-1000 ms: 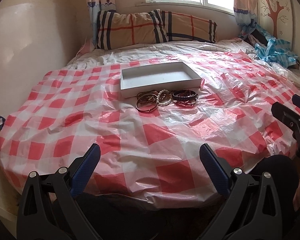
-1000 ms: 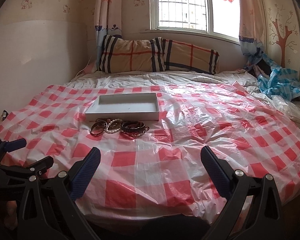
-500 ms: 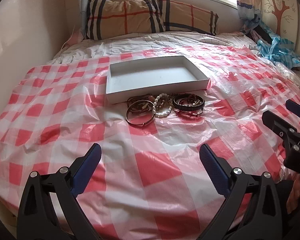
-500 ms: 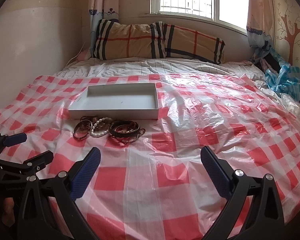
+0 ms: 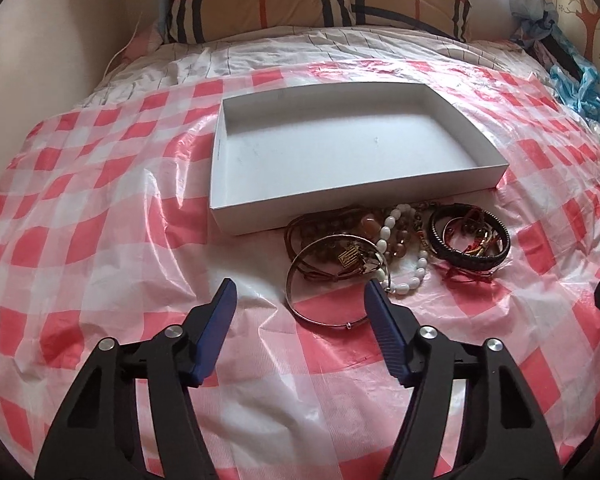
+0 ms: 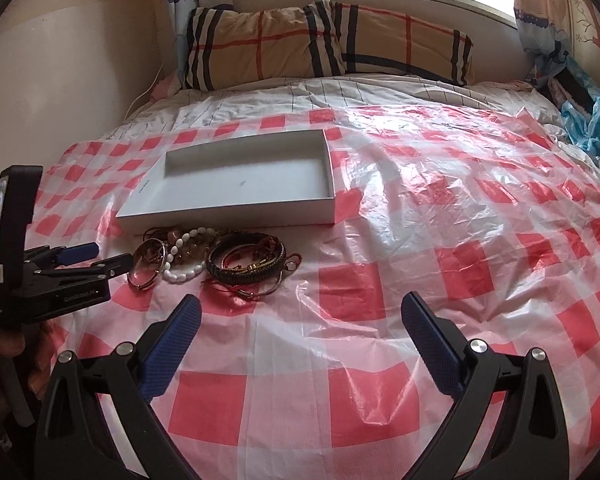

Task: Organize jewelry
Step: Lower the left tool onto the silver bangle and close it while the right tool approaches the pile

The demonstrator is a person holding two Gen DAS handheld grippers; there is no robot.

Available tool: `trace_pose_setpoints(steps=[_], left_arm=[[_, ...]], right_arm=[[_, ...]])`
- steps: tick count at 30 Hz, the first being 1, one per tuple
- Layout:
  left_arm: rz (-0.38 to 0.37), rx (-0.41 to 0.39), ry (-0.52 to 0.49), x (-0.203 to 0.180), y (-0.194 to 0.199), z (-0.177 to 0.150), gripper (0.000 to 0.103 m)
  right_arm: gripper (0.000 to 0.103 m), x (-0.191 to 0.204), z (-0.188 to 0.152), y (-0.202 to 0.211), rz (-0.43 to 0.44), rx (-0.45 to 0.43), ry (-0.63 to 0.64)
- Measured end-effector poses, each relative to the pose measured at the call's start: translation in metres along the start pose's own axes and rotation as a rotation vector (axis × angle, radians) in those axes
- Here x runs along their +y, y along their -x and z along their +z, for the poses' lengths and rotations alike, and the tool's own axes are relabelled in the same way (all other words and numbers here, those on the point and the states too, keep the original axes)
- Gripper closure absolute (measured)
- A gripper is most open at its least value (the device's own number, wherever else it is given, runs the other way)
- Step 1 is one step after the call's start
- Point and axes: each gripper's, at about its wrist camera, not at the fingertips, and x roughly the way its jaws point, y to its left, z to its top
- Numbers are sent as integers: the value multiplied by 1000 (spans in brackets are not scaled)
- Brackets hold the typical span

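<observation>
Left gripper (image 5: pixel 300 294): fingers spread, holding nothing, low over the checked sheet (image 5: pixel 100 240), tips just short of the metal bangle (image 5: pixel 332 280). Right gripper (image 6: pixel 300 308): fingers spread wide, holding nothing, over bare sheet right of the jewelry. Jewelry, heaped on the sheet: bangle, white bead bracelet (image 5: pixel 404 256), black braided band (image 5: pixel 470 236), red cord (image 6: pixel 236 290). White box (image 5: pixel 340 148): open, touching the heap's far side. Pillows (image 6: pixel 324 40): by the window.
</observation>
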Motion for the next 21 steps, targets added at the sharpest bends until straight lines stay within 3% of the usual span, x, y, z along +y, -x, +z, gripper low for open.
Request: trace_pose_setpoints(steps=[12,14,21], left_arm=[[-35,59,-70,3,-29,2,87],[-14,58,-105,-2,-27,1,100],[-105,86,-26,19,-16,-2,102]], right_arm=[[7,9,3,-14,36,44,23],[7,10,5,-18,37,52,32],[7,24,18,-47,49,96,124]])
